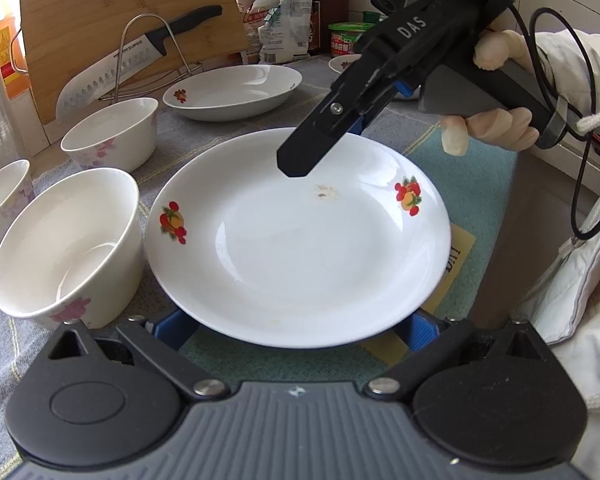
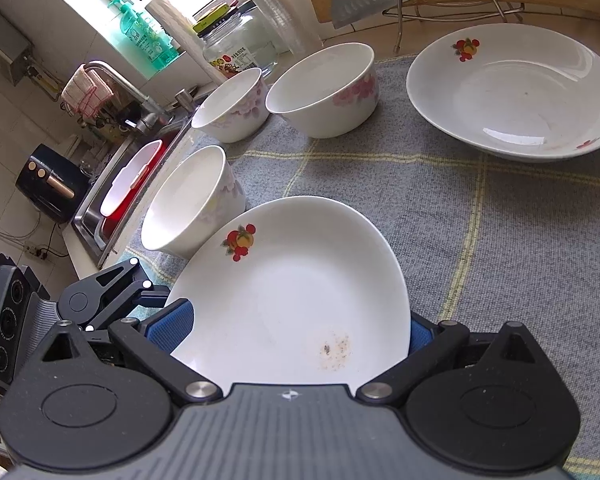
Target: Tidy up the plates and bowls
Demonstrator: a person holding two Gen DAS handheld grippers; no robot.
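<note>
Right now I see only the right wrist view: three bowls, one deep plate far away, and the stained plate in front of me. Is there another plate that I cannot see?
Observer: Yes. Another plate lies behind your right hand-held gripper, below a green-lidded container. Only part of its rim shows.
Operator: And what is happening on my left side?
Observer: The left hand-held gripper is open, with its blue pads wide apart at the near rim of the stained plate.
Operator: Is its decoration on one side only?
Observer: No. A second fruit print sits on the rim opposite the one you see.
</note>
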